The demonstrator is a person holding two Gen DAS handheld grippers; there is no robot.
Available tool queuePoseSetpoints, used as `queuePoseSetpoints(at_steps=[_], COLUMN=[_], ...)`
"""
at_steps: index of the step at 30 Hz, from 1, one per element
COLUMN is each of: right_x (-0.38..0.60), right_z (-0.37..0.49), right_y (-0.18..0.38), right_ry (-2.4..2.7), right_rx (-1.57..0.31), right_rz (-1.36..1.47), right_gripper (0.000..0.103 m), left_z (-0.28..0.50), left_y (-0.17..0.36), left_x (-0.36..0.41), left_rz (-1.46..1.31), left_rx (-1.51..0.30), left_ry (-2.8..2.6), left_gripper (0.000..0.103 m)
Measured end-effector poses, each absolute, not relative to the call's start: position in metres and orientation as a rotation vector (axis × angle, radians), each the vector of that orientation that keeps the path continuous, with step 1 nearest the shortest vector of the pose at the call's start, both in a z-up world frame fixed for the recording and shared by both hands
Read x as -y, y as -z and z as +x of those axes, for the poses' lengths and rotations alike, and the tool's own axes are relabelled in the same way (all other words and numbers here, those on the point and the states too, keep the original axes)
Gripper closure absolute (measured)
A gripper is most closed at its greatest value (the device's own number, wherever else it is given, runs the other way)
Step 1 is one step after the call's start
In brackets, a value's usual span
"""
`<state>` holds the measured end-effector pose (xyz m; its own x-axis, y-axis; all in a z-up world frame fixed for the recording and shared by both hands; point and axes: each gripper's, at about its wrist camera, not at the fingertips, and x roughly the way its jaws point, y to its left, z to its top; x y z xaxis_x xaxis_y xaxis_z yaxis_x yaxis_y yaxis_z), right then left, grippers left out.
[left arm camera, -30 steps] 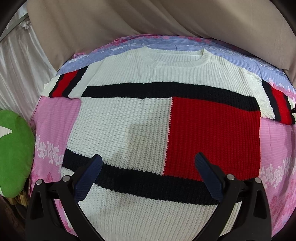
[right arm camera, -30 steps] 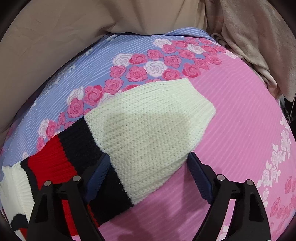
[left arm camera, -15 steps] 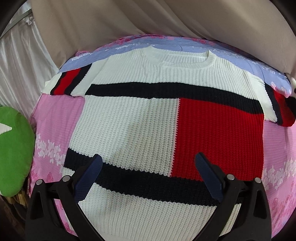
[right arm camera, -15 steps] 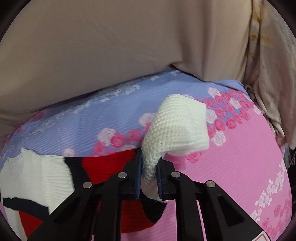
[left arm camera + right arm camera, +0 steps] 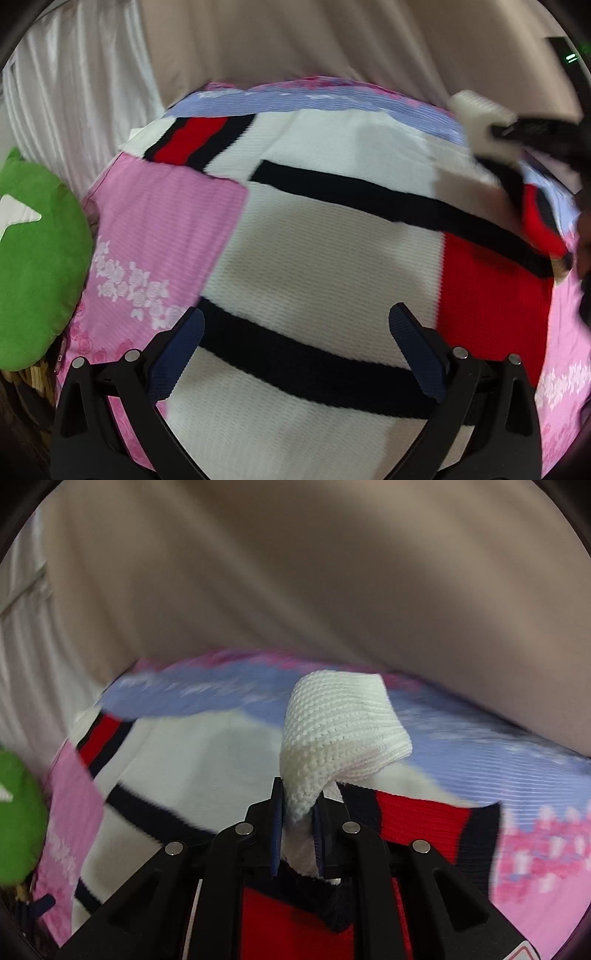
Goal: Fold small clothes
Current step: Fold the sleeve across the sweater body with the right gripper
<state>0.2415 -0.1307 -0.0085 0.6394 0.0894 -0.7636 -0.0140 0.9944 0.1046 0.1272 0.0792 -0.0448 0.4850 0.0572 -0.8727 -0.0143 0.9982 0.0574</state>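
Right gripper (image 5: 298, 825) clamped on white sleeve cuff (image 5: 340, 723), jaws just closing on it; sweater (image 5: 325, 266) flat on bedsheet (image 5: 155, 221); left gripper (image 5: 295, 343) wide, empty, above hem.

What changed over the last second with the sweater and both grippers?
The right gripper closed on the white cuff of the sleeve, lifted it off the bedspread and is carrying it in over the sweater body. The left gripper stays open and empty above the hem, drifting slightly sideways. The far sleeve and green cushion are unchanged.
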Motion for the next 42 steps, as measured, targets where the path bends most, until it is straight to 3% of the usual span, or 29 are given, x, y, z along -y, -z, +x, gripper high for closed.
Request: queuePoseSetpoints(at_steps=[4, 5, 7, 9, 18, 22, 23, 24, 27, 29, 36, 37, 38, 39, 40, 42], right_x=[0.064, 0.065, 0.086, 0.114, 0.235, 0.257, 0.259, 0.261, 0.258, 0.256, 0.252, 0.252, 0.252, 0.252, 0.253, 0.258], right_z=[0.254, 0.248, 0.224, 0.191, 0.084, 0.070, 0.070, 0.069, 0.071, 0.072, 0.081, 0.084, 0.085, 0.086, 0.088, 0.092], right_y=[0.049, 0.049, 0.042, 0.029, 0.049, 0.062, 0.064, 0.065, 0.065, 0.063, 0.079, 0.084, 0.087, 0.088, 0.089, 0.088], right_ry=[-0.138, -0.133, -0.108, -0.025, 0.292, 0.336, 0.340, 0.334, 0.323, 0.316, 0.314, 0.308, 0.303, 0.293, 0.279, 0.270], right_rx=[-0.951, -0.943, -0.905, -0.850, -0.950, -0.963, -0.960, -0.956, -0.944, -0.939, -0.982, -0.995, -0.999, -0.998, -0.989, -0.968], right_rz=[0.004, 0.011, 0.051, 0.092, 0.283, 0.318, 0.323, 0.339, 0.349, 0.342, 0.301, 0.303, 0.310, 0.329, 0.361, 0.426], right_gripper=[0.077, 0.072, 0.050, 0.044, 0.043, 0.042, 0.042, 0.042, 0.042, 0.042, 0.041, 0.041, 0.041, 0.041, 0.041, 0.038], left_z=[0.147, 0.155, 0.170, 0.187, 0.297, 0.297, 0.297, 0.298, 0.302, 0.302, 0.292, 0.290, 0.291, 0.292, 0.294, 0.302], left_y=[0.047, 0.046, 0.044, 0.042, 0.095, 0.096, 0.102, 0.109, 0.116, 0.108, 0.114, 0.113, 0.111, 0.111, 0.112, 0.119], left_x=[-0.096, -0.098, -0.095, -0.087, 0.002, 0.060, 0.064, 0.065, 0.039, 0.009, -0.075, -0.080, -0.080, -0.078, -0.073, -0.069], left_rz=[0.030, 0.017, -0.026, -0.076, -0.311, -0.009, 0.040, 0.040, -0.106, -0.200, -0.389, -0.408, -0.415, -0.417, -0.417, -0.414], left_rx=[-1.076, -1.075, -1.071, -1.068, -1.247, -1.201, -1.206, -1.217, -1.235, -1.196, -1.152, -1.146, -1.137, -1.130, -1.136, -1.143], left_ry=[-0.024, -0.009, 0.042, 0.091, 0.270, 0.210, 0.175, 0.145, 0.125, 0.094, 0.016, 0.030, 0.042, 0.058, 0.069, 0.089], left_gripper=[0.005, 0.005, 0.005, 0.005, 0.005, 0.005, 0.011, 0.032, 0.064, 0.074, 0.071, 0.066, 0.049, 0.024, 0.018, 0.022])
